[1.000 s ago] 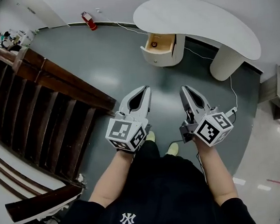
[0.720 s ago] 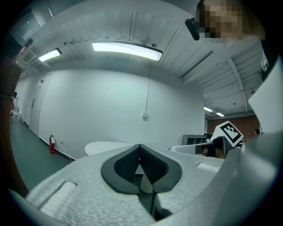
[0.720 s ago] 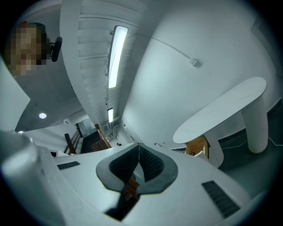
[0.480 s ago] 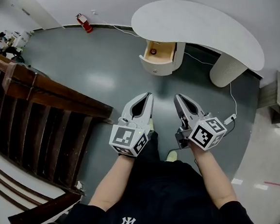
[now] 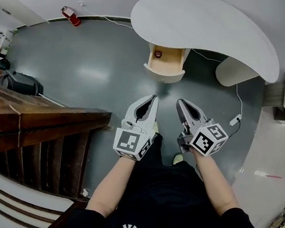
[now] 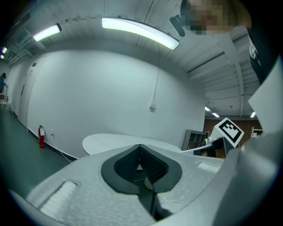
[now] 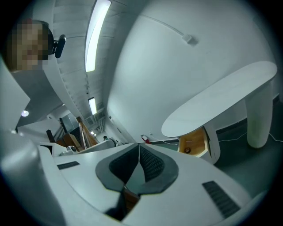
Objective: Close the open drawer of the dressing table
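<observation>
The white kidney-shaped dressing table [image 5: 209, 25] stands against the far wall. Its wooden drawer [image 5: 167, 63] is pulled out, with a small round dark-red thing [image 5: 158, 54] inside. In the right gripper view the drawer [image 7: 194, 145] shows under the tabletop [image 7: 221, 99]. Both grippers hang in the air short of the drawer, side by side. My left gripper [image 5: 154, 98] is shut, nothing in it. My right gripper [image 5: 179, 102] is shut too, holding nothing. In the left gripper view the closed tips [image 6: 139, 145] point at the tabletop [image 6: 115, 142].
A dark wooden stair railing [image 5: 44, 122] runs along the left. A red fire extinguisher [image 5: 69, 15] stands by the far wall. A white cable [image 5: 238, 102] with a plug lies on the grey floor [image 5: 93, 65] near the table's rounded leg [image 5: 235, 70].
Both grippers and the person have moved forward toward the dressing table; the drawer now looks nearer and larger. Both pairs of jaws stayed shut.
</observation>
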Action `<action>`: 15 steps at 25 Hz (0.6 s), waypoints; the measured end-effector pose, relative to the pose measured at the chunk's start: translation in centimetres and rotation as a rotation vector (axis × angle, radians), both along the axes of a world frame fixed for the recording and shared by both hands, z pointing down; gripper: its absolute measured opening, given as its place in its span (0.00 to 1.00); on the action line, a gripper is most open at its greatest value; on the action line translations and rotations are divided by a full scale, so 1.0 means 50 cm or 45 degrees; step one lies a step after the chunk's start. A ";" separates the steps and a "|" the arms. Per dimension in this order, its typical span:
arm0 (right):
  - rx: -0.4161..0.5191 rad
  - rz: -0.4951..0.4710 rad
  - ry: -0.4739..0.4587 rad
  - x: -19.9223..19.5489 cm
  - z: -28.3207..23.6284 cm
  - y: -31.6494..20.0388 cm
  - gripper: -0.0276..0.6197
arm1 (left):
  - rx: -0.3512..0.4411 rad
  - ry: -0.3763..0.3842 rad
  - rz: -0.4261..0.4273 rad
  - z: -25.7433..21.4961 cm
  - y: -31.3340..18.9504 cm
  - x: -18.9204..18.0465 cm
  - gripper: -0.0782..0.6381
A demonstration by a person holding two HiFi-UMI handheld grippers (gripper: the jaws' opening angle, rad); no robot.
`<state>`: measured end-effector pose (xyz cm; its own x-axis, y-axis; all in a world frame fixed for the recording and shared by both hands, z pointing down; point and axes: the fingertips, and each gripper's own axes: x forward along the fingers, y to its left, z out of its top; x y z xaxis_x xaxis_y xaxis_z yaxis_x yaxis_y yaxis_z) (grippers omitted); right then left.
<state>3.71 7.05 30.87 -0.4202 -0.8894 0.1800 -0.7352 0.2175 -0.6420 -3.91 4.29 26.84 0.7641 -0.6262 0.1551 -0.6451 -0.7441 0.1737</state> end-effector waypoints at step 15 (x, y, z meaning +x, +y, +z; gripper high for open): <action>-0.329 0.130 -0.005 -0.023 0.369 -0.235 0.12 | -0.149 -0.056 0.116 0.266 -0.245 0.003 0.12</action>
